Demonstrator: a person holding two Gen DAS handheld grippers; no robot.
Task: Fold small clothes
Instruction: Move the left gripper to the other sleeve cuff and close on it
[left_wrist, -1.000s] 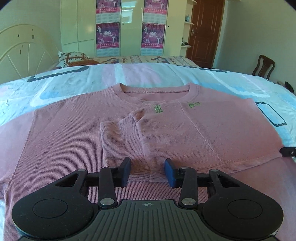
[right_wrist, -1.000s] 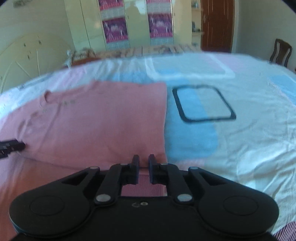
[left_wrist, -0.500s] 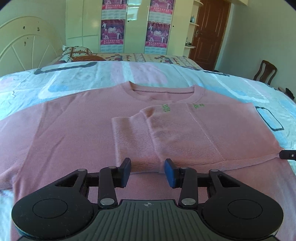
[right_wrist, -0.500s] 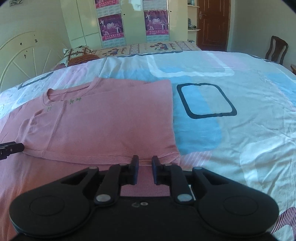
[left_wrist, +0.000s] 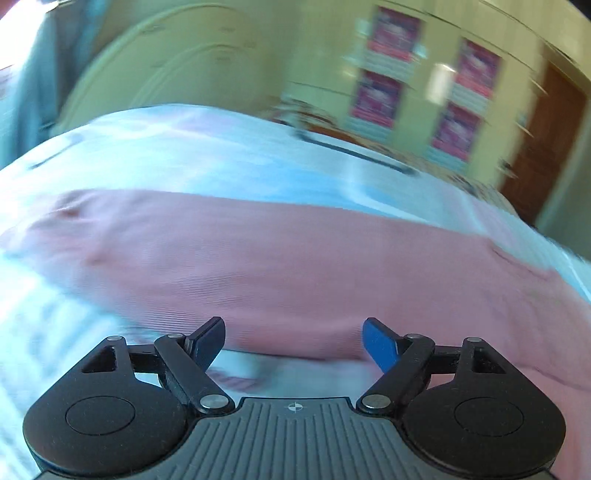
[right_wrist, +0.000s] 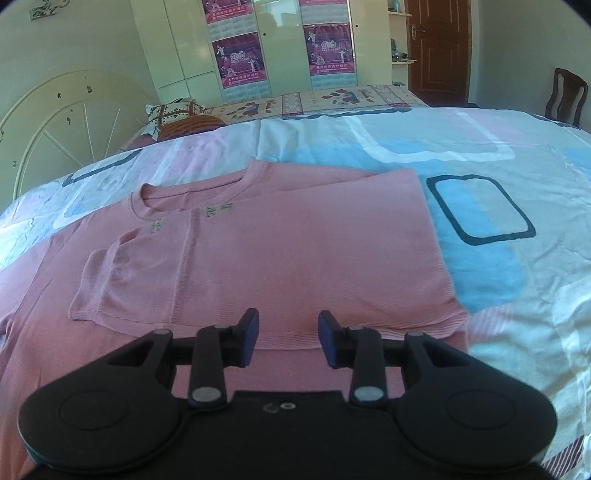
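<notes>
**Bedroom, pink top half folded on the bed**

Cream wardrobe doors (right_wrist: 258, 48) with purple posters, a brown door (right_wrist: 437, 55) and a wooden chair (right_wrist: 565, 96) stand behind a wide bed (right_wrist: 517, 229) covered in a pale blue, pink and white spread. A curved cream headboard (right_wrist: 70, 122) closes the bed's left end, with a patterned pillow (right_wrist: 177, 114) near it.

A pink knitted top (right_wrist: 295, 251) lies flat on the bed, neckline toward the far edge. One side of it is folded inward, so a sleeve lies across the chest and a straight folded edge runs along the side nearer the bed's right edge, beside a dark-outlined rectangle printed on the spread.

From the right wrist view, the right tongs (right_wrist: 287, 338) sit low and level over the near hem of the top, pointing toward the far edge. Their blue-padded fingers (right_wrist: 248, 338) are parted moderately and grip nothing.

The left wrist view is heavily blurred and tilted, the bed running slantwise across it. The left tongs (left_wrist: 294, 345) are spread wide and empty, over the near edge of the pink top (left_wrist: 295, 266), with pale spread showing just beneath them.
</notes>
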